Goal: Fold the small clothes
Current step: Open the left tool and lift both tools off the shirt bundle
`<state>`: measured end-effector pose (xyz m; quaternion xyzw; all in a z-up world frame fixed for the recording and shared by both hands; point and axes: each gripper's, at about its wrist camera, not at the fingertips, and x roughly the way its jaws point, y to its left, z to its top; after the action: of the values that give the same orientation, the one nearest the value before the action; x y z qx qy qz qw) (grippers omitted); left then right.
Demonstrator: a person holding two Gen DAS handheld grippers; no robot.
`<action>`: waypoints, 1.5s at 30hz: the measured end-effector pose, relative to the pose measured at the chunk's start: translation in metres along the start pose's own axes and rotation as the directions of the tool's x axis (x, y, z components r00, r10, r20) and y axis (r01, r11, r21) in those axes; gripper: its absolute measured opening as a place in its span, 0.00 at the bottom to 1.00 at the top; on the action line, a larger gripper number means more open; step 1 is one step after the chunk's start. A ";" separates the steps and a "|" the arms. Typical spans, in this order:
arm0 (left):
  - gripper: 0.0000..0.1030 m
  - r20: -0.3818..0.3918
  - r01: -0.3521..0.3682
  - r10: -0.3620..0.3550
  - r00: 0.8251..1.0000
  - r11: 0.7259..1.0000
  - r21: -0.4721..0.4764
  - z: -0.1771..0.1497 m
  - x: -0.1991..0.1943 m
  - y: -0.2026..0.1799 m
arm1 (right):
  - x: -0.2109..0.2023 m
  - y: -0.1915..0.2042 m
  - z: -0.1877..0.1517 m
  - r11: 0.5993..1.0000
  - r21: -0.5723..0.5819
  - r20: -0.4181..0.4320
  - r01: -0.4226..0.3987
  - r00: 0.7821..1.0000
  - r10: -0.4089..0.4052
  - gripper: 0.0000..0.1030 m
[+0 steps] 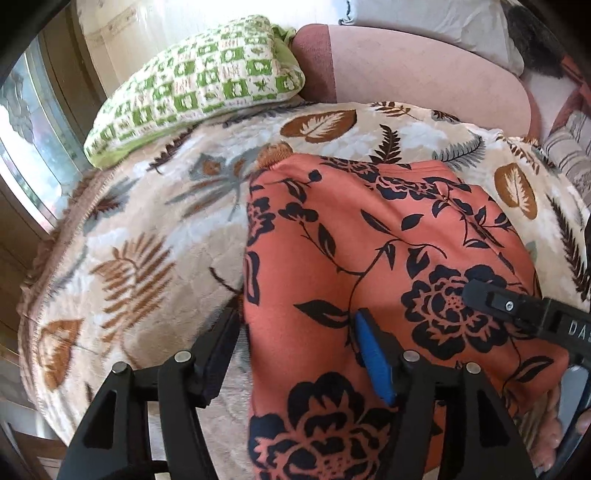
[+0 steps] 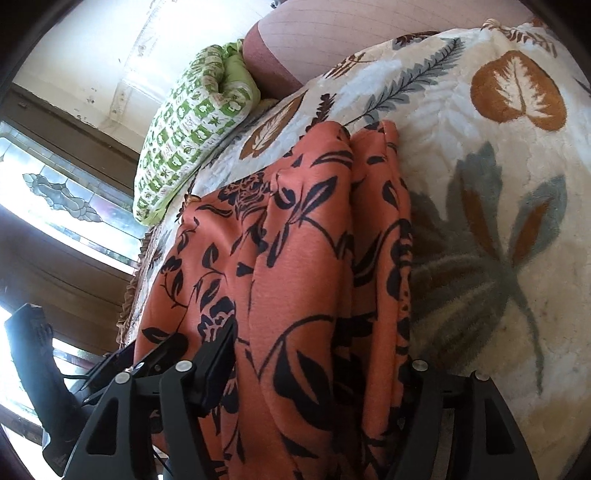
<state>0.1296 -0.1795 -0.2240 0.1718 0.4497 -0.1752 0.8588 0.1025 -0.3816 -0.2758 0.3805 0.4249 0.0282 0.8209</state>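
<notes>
Leaf-print blanket (image 1: pixel 155 236): one orange floral garment (image 1: pixel 369 251), one green pillow (image 1: pixel 199 88).

Bed cover (image 1: pixel 155 236): cream plush blanket, brown and grey leaves.
Pillow (image 1: pixel 192 92): green-and-white check, at the bed's far edge.
Window (image 2: pixel 62 199): patterned glass, dark wooden frame, bright daylight.
Wall (image 2: pixel 177 29): pale, sunlit.

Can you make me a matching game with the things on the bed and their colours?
Things:
1. pillow
2. blanket
3. garment
4. pad on a left gripper finger

Colours:
A. orange with black flowers
B. blue
C. green and white checks
D. cream with brown and grey leaves

Pairs: 1-C, 2-D, 3-A, 4-B
</notes>
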 end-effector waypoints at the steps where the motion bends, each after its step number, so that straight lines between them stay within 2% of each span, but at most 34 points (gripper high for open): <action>1: 0.63 0.013 -0.021 0.021 1.000 1.000 0.012 0.000 -0.005 -0.001 | -0.001 -0.001 0.000 1.000 0.008 -0.006 -0.002 1.000 0.002 0.70; 5: 0.63 0.059 -0.072 0.070 0.996 0.997 0.027 0.000 -0.022 0.002 | -0.010 -0.008 0.001 0.999 0.044 -0.014 -0.010 1.000 0.010 0.70; 15: 0.63 0.091 -0.115 0.112 0.990 0.993 0.026 -0.006 -0.045 0.012 | -0.059 -0.005 0.003 1.000 -0.006 0.124 -0.007 0.992 0.008 0.70; 20: 0.63 0.079 -0.141 0.139 0.987 0.990 0.020 -0.015 -0.049 0.020 | -0.083 0.010 -0.005 0.989 -0.081 0.160 -0.128 0.977 0.139 0.70; 23: 0.63 0.057 -0.153 0.153 0.987 0.988 0.004 -0.021 -0.046 0.027 | -0.090 0.023 -0.016 0.972 -0.133 0.133 -0.192 0.969 0.210 0.70; 26: 0.63 0.023 -0.158 0.158 0.987 0.987 -0.009 -0.030 -0.038 0.033 | -0.088 0.031 -0.026 0.963 -0.152 0.091 -0.222 0.967 0.237 0.70; 29: 0.64 -0.004 -0.185 0.185 0.983 0.983 0.017 -0.039 -0.027 0.029 | -0.075 0.030 -0.036 0.971 -0.130 0.035 -0.200 0.978 0.206 0.70; 32: 0.64 -0.014 -0.187 0.188 0.982 0.982 0.027 -0.043 -0.020 0.028 | -0.052 0.019 -0.041 0.991 -0.110 -0.030 -0.081 0.997 0.078 0.70; 39: 0.64 -0.008 -0.159 0.159 0.987 0.987 0.000 -0.039 -0.029 0.034 | -0.055 0.011 -0.040 0.989 -0.076 -0.015 -0.129 0.992 0.129 0.70; 45: 0.64 0.044 -0.133 0.133 0.990 0.991 -0.012 -0.036 -0.054 0.039 | -0.080 0.025 -0.045 0.981 -0.162 0.061 -0.104 0.992 0.115 0.70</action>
<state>0.0929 -0.1212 -0.1926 0.1934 0.4189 -0.1192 0.8792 0.0262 -0.3664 -0.2210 0.3373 0.3709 0.0936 0.8602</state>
